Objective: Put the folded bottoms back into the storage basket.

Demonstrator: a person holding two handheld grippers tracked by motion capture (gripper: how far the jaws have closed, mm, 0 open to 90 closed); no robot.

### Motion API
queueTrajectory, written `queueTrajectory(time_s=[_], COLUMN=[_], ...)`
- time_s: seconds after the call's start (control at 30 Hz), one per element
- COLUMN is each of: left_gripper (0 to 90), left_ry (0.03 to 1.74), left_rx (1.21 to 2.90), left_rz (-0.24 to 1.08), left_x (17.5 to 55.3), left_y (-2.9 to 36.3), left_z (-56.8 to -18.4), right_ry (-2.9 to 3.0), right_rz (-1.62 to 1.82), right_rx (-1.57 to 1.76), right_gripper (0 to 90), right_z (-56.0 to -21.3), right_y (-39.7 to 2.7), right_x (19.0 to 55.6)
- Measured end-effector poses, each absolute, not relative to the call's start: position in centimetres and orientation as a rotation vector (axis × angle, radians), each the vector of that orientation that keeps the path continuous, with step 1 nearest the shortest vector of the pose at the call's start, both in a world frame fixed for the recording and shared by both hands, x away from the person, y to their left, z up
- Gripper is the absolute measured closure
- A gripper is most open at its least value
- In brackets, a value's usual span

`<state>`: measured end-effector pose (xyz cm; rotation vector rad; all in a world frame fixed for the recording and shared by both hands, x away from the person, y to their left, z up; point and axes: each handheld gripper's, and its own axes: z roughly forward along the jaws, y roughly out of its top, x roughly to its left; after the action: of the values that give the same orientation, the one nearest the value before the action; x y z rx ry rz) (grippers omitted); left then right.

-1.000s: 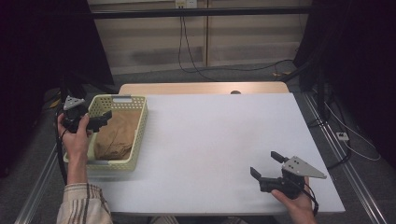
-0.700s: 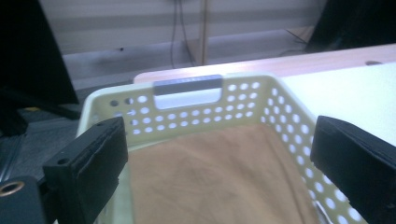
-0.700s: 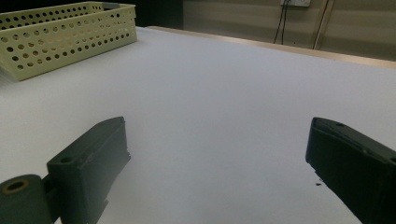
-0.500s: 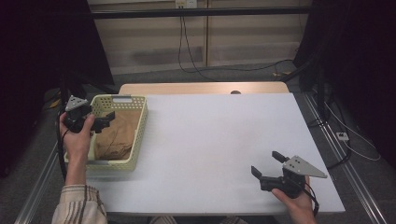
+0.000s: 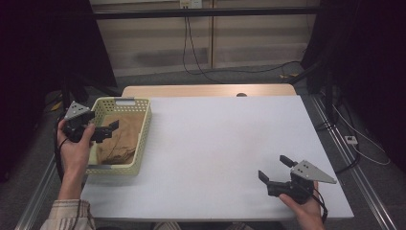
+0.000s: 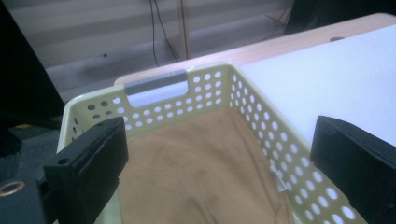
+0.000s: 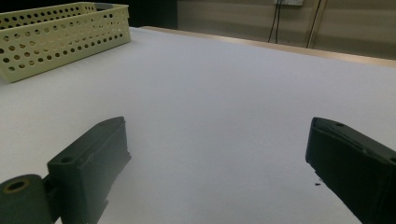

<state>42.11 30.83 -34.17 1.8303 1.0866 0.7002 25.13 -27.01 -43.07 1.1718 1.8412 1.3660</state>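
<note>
**Over the basket: my left gripper above the cloth**

At the table's left edge, my left gripper hangs over the near-left wall of the pale yellow basket, jaws spread wide and holding nothing. The brown cloth lies crumpled on the basket floor, straight ahead of and below those jaws; the basket's long axis runs away from me, toward the grey handle at its far end. Across the bare white table, well apart, my right gripper rests near the front-right corner, also wide open and empty. The left hand is plainly nearer; I judge a dip forward and down comes next.
</note>
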Motion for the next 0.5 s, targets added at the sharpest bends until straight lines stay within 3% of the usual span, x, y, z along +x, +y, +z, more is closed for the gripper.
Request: queueTrajectory(time_s=[0.5], left_gripper=[4.8], left_ry=[1.084], left_rx=[1.839], left_rz=[0.728], left_x=[39.4], left_y=[30.8], left_z=[-35.1], right_ry=[1.845], right_rz=[1.365], right_rx=[1.165], right_gripper=[6.1], right_z=[-43.1], right_y=[-26.9], right_x=[25.1])
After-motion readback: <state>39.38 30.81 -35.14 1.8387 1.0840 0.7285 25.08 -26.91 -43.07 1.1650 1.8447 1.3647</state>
